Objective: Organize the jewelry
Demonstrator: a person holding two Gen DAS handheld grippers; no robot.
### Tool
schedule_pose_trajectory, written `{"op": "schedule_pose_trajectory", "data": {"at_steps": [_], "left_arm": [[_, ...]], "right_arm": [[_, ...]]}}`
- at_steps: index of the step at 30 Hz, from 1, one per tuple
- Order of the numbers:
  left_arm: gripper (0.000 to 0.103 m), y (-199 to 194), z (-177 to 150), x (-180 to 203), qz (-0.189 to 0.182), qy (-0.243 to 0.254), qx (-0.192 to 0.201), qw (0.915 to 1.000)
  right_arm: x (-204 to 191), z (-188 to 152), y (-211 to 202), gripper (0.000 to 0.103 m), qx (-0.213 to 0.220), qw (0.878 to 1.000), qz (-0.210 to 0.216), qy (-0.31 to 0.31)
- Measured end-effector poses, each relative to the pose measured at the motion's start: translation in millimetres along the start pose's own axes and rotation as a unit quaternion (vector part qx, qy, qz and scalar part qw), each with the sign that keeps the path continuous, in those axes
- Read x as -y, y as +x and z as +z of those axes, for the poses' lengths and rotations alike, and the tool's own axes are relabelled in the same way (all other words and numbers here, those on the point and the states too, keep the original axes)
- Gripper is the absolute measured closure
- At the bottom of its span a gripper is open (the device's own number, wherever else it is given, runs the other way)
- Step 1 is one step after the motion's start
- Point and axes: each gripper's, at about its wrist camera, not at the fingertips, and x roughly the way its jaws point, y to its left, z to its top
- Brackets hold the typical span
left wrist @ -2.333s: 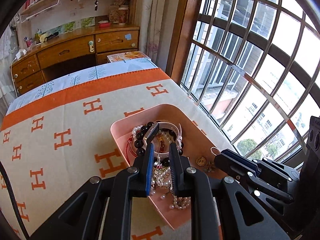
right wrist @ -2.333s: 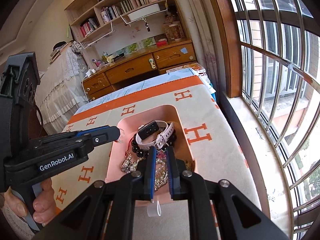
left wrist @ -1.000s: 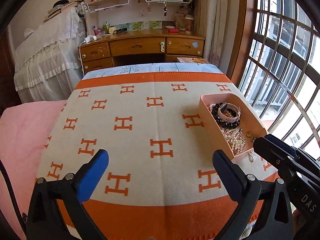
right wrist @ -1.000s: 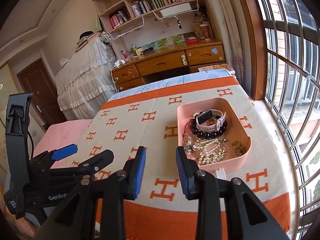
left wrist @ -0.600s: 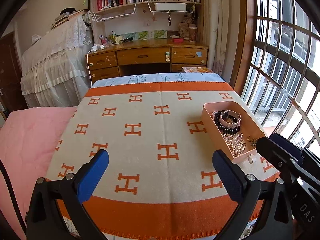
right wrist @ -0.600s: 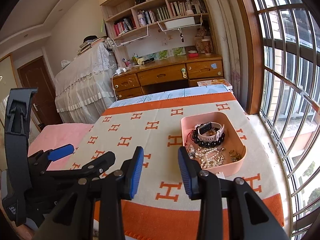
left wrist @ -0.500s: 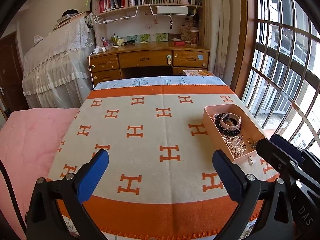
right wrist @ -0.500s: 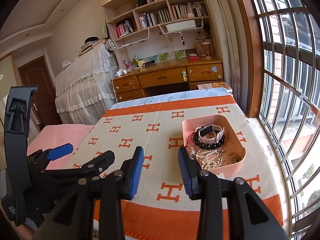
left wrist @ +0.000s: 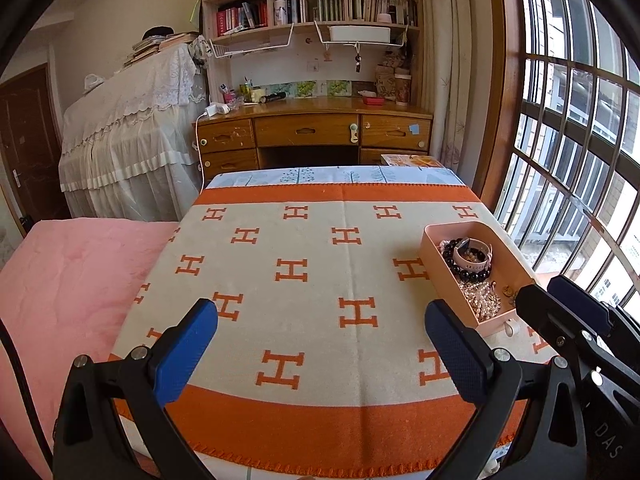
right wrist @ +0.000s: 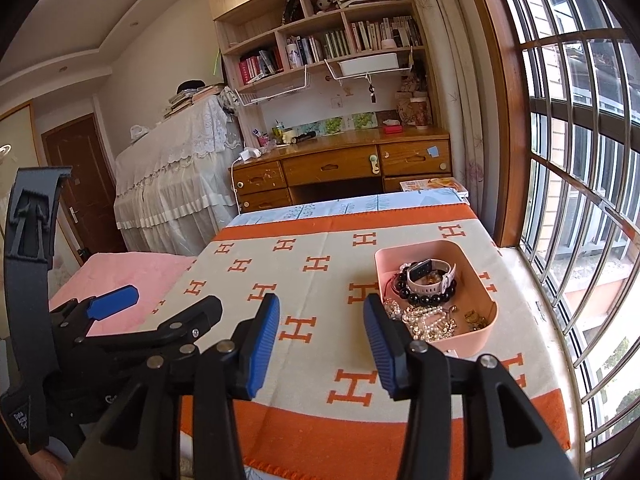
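— Left gripper (left wrist: 320, 334) has pulled right back from the pink tray (left wrist: 444, 280), jaws wide, nothing held. Sorting looks finished.

— Agreed. Right gripper (right wrist: 322, 334) is spread and empty too; the tray (right wrist: 490, 302) near the window holds the watch (right wrist: 430, 274), black bead bracelet (right wrist: 428, 298), pearls (right wrist: 430, 324).

Daylight scene, bright and even, lit from the barred window (left wrist: 568, 152) at 3 o'clock in both views. Panes blown out near white (right wrist: 592, 168), little outside detail. Soft light on the orange-and-cream blanket (left wrist: 320, 280), no hard shadows. The room darkens toward the brown door (right wrist: 80, 184) at 9 o'clock. Strong fisheye: window bars and bookshelf (left wrist: 312, 4) bow, black vignette in the corners. Focus sharp mid-frame; the blue finger pads (left wrist: 456, 348) close to the lens are slightly soft.
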Motion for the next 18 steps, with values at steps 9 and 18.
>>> {"op": "schedule_pose_trajectory", "data": {"at_steps": [9,18], "left_arm": [[0.001,-0.1,-2.8,-4.5,0.007,0.0,-0.002,1.0],[0.001,1.0,-5.1,-9.0,0.013,-0.004,-0.006,0.9999]], "right_arm": [[-5.4,-2.0,-0.5,0.059,-0.004,1.0,0.001,0.001],[-12.1,-2.7,1.8,0.059,-0.008,1.0,0.002,0.003]]}}
